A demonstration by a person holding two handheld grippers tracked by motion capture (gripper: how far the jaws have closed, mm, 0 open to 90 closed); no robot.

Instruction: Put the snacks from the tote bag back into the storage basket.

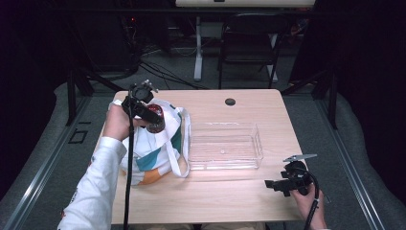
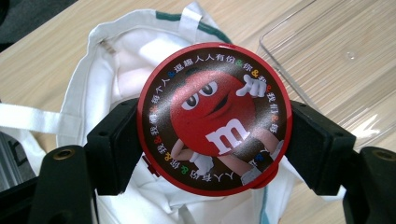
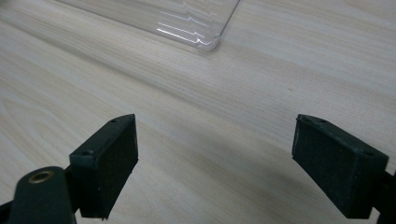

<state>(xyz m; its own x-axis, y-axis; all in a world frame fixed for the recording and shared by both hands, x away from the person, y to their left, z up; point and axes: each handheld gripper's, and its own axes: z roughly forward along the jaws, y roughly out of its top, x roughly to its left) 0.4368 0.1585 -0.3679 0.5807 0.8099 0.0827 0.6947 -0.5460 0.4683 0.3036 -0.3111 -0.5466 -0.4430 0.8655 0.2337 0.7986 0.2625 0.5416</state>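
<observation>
From the high view I see my left gripper [image 1: 152, 116] held over the white tote bag [image 1: 153, 158] at the left side of the desk [image 1: 225, 196]. In the left gripper view its jaws are pinching a round red tin [image 2: 215, 119] by its opposite edges, the printed lid with a red candy character facing the camera. The tin is clear of the desk and sits right above the bag's open mouth; white cloth shows beneath it, and I can't quite tell whether its underside touches the fabric.

The bag lies flat with teal and orange patches on its side and a white strap looping toward the clear plastic tray [image 1: 225, 146]. The tray sits just beside the bag at mid-desk, and I see nothing in it.

My right gripper [image 1: 277, 184] hovers low near the right front corner of the desk, well apart from the tin. In the right gripper view its jaws are spread wide with nothing between them, bare wood below and one corner of the tray beyond.

A small black disc [image 1: 230, 101] lies near the far edge of the desk
</observation>
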